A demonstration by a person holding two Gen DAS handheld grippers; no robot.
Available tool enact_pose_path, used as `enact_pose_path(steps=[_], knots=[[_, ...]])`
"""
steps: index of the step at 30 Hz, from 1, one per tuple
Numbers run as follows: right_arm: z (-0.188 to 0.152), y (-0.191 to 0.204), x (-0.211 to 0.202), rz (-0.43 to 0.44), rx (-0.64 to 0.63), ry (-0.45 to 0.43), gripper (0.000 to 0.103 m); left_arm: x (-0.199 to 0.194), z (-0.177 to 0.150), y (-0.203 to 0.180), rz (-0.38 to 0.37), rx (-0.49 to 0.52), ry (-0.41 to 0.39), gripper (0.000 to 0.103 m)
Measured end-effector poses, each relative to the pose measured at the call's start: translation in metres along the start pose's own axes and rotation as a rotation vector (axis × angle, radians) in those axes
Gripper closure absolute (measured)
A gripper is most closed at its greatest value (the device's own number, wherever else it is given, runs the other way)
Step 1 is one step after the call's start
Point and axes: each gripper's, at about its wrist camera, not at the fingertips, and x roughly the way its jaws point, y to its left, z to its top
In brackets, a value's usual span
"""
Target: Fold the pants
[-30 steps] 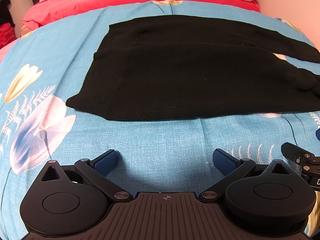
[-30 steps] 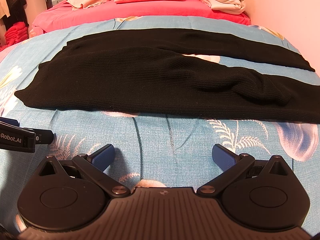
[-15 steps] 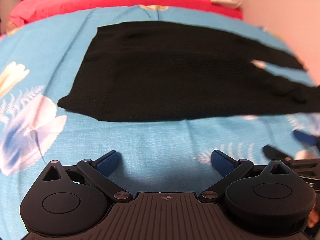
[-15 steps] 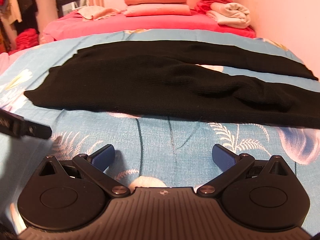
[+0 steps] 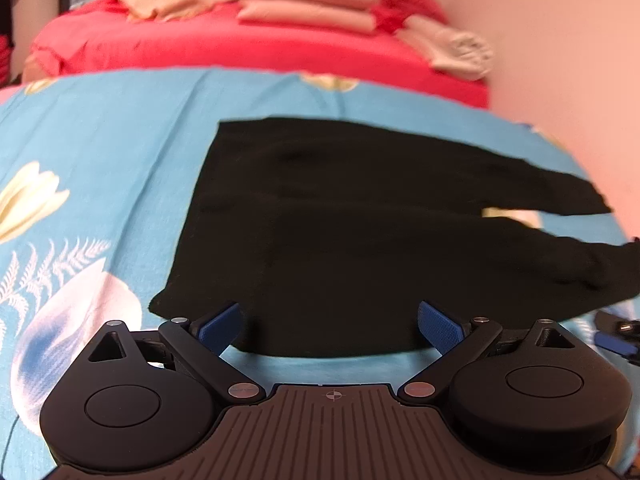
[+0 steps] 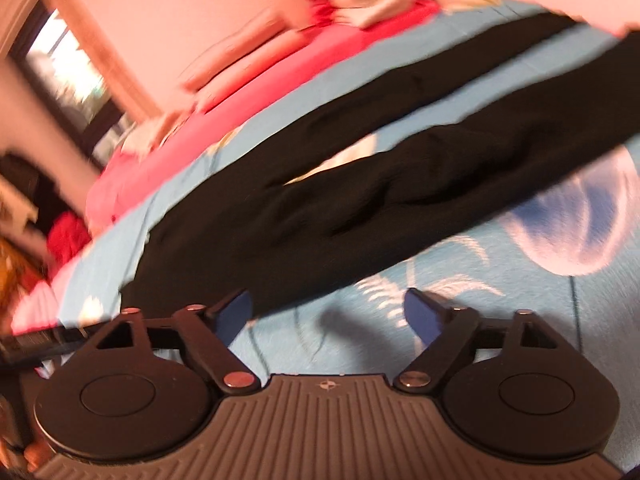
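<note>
Pants [image 5: 360, 232] flat on blue floral bedspread [image 5: 100, 152] | red bed [image 5: 240, 48] behind | left tool [image 5: 330, 326], right tool [image 6: 328, 314] both spread, empty

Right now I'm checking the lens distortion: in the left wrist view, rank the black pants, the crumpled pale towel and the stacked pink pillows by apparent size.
1. black pants
2. stacked pink pillows
3. crumpled pale towel

The pants lie nearest the camera, so their lead is exaggerated.

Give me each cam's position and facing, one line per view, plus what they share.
Left wrist: on the left gripper, level, jaws open over the waist end of the black knit pants; the red bed behind.
Right wrist: on the right gripper, rolled and blurred, jaws open at the near leg's edge; the left gripper's body shows at the left edge.
Shared: the pants, the blue floral bedsheet, the folded pink bedding.
</note>
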Motion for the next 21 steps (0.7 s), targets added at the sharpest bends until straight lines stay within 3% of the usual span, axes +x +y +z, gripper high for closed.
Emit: enact_pose_path(steps=[3,7,9,12,14,19,21], knots=[[0.014,-0.018,0.011,0.048,0.121,0.011,0.024,0.022,-0.001,0.009,0.001,-0.035,0.064,0.0],[0.022,-0.023,0.026,0.073,0.191,-0.019,0.024,0.024,-0.007,0.004,0.02,0.0,0.049,0.0],[0.024,-0.025,0.035,0.075,0.213,-0.041,0.032,0.025,-0.008,0.001,0.031,0.016,0.05,0.0],[0.024,-0.032,0.044,0.035,0.211,-0.056,0.097,0.026,-0.01,0.002,0.031,0.033,0.05,0.0],[0.019,-0.045,0.043,0.075,0.263,-0.038,0.097,0.026,-0.01,0.001,0.03,0.055,0.057,0.0],[0.003,-0.063,0.012,0.1,0.235,-0.02,0.096,0.022,-0.021,0.011,0.012,0.1,0.07,0.0],[0.01,-0.063,0.01,0.123,0.214,0.008,0.087,0.021,-0.019,0.008,0.022,0.105,0.084,0.0]])
